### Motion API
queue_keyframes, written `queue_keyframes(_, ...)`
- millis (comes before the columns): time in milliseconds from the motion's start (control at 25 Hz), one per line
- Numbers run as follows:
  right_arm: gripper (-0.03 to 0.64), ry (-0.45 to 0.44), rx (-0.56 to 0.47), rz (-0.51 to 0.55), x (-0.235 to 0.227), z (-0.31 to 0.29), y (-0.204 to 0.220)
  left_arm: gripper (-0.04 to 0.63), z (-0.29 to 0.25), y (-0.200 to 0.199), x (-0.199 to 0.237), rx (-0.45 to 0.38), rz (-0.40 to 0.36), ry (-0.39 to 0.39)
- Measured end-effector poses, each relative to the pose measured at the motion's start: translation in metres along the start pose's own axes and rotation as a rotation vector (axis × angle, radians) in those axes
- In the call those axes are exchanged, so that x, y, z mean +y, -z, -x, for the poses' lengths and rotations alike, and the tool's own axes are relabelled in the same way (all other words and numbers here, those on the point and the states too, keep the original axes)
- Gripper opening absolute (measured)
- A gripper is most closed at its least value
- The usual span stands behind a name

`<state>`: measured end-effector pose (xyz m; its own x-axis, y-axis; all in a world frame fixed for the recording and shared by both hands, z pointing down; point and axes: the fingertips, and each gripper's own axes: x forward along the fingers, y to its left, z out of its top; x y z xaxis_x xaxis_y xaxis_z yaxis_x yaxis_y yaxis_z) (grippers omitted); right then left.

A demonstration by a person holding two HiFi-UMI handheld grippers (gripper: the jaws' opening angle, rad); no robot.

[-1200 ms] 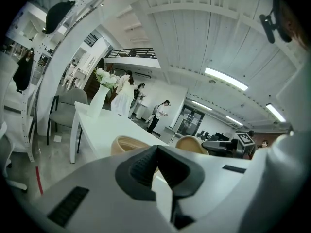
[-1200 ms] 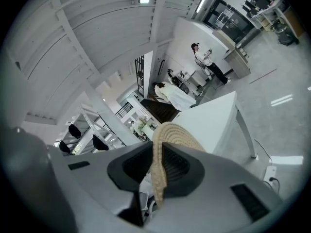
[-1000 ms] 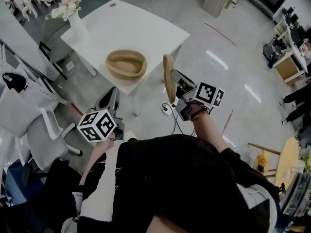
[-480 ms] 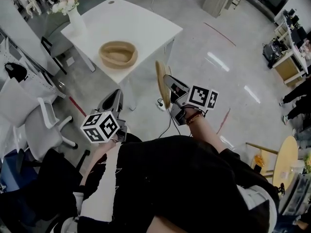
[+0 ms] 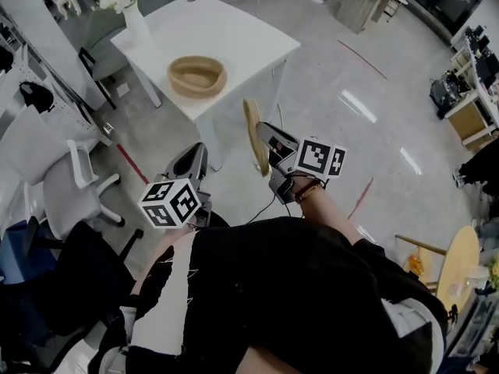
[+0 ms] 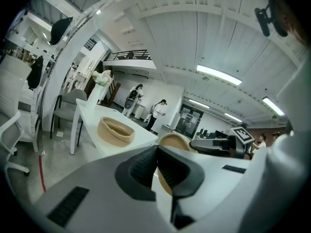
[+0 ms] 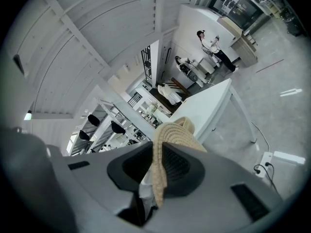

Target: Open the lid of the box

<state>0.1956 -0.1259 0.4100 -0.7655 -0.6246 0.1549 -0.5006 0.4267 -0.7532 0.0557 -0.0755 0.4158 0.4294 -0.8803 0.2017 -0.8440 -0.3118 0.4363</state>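
Observation:
The box (image 5: pixel 197 75), a round woven basket, stands open near the front edge of the white table (image 5: pixel 234 29). Its woven lid (image 5: pixel 252 135) hangs edge-on in the air off the table's front corner, with my right gripper (image 5: pixel 263 136) shut on its rim. In the right gripper view the lid (image 7: pixel 163 154) runs up between the two pads. My left gripper (image 5: pixel 195 154) is held low at the left, off the table, shut with nothing in it. The left gripper view shows the box (image 6: pixel 115 131) and the lid (image 6: pixel 170 142) ahead of that gripper.
A white vase of flowers (image 5: pixel 132 6) stands at the table's far left corner. Office chairs (image 5: pixel 70 193) and a rack are at the left. Power cables lie on the shiny floor (image 5: pixel 366 92) under the right gripper. People stand far back in the room.
The lid and my right gripper have drawn further back from the box, toward the person. The table has slid away in the head view. The left gripper has hardly moved.

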Motion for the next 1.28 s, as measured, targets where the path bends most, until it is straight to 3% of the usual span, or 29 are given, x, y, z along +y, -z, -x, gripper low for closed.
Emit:
queue_keyframes(560, 0.067, -0.032, 0.033, 0.038, 0.017, 0.009, 0.021, 0.011, 0.030, 0.009, -0.003, -0.016, 0.000, -0.044)
queue_keyframes(1280, 0.066, 0.009, 0.090, 0.051, 0.011, 0.003, 0.062, 0.011, 0.056, 0.033, 0.021, 0.028, 0.033, -0.076)
